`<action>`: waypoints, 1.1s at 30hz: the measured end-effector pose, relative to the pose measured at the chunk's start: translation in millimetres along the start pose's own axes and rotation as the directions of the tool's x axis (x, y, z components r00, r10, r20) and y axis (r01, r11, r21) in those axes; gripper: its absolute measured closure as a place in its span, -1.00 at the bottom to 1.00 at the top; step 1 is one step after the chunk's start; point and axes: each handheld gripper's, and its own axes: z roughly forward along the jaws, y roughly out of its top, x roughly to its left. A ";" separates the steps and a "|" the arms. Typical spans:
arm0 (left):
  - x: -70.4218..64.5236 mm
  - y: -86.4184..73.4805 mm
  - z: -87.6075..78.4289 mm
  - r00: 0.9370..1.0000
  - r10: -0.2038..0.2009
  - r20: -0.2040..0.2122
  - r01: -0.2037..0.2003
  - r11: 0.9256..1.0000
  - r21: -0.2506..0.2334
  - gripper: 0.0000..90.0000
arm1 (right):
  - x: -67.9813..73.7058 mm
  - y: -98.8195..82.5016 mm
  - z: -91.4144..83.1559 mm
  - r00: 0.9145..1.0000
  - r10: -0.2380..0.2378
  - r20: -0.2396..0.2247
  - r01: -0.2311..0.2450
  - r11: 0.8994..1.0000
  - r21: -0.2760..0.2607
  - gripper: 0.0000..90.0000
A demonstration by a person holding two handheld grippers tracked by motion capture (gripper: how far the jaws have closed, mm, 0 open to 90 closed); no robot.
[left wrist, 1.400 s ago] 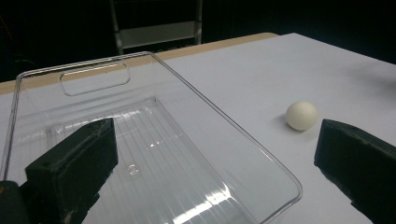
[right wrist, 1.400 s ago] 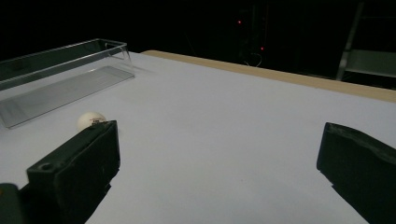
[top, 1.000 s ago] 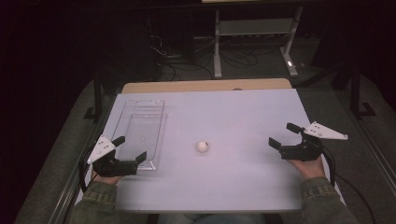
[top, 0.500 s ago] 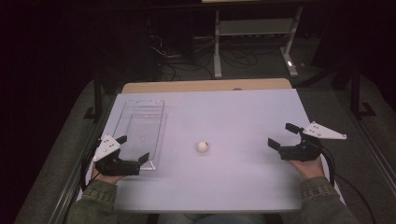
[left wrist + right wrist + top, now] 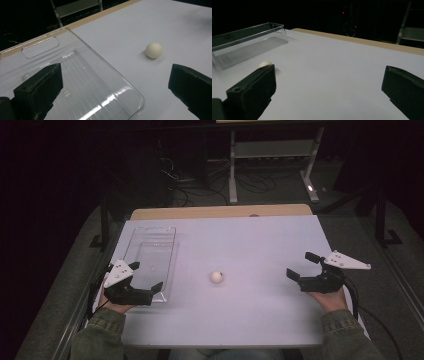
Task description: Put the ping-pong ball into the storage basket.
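A: Where's the ball?

B: We see the white ball on the white table, about mid-table, resting free, touching nothing else. The clear plastic tray lies well to its left, lengthwise along the table's left side.

A: Tongs?

B: Left tongs are spread wide, gripping nothing; one jaw sits over the tray's near end, the other just outside its near right corner. In the left gripper view we see the ball ahead, between the jaws' lines but well beyond them.

A: Right?

B: Right tongs also released, holding nothing, near the table's right edge, pointing toward the ball, well apart from it.
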 end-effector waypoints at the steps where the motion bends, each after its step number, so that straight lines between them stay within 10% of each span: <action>1: -0.5 1.3 -0.2 1.000 0.006 0.002 -0.006 1.000 0.004 -1.00 | -0.1 0.0 -0.1 1.000 0.001 -0.001 -0.001 1.000 0.000 -1.00; 33: -0.9 47.8 16.0 0.989 0.129 0.075 -0.135 0.988 0.071 -1.00 | 1.6 -0.4 0.8 1.000 -0.001 -0.013 0.002 1.000 0.012 -1.00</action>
